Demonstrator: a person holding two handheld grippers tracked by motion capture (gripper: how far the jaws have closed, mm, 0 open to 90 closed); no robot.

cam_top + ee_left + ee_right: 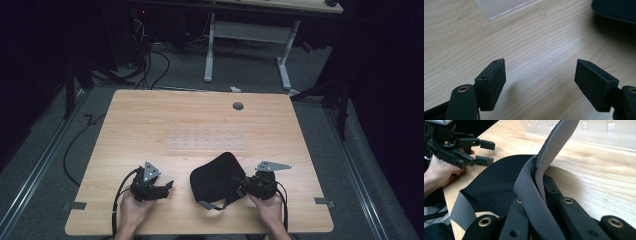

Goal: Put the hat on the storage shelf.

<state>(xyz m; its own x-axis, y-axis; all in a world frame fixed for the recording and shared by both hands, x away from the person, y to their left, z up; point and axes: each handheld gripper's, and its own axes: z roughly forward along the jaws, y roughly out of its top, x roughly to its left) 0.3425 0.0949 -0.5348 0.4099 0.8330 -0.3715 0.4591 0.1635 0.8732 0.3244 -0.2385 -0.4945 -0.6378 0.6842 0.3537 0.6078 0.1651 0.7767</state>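
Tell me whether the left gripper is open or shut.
Open: the left gripper has its jaws wide apart over the bare table, nothing between them.

Both black claws (167, 186) (239, 181) bear grey three-cornered plates, brass-ringed screw holes, trailing black cables; bare forearms.

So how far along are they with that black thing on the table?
Early on. The right gripper is shut on the edge of the black fabric pouch, lifting that edge off the wooden table. The left gripper is open, holding nothing. Whatever follows the grab is not yet done.
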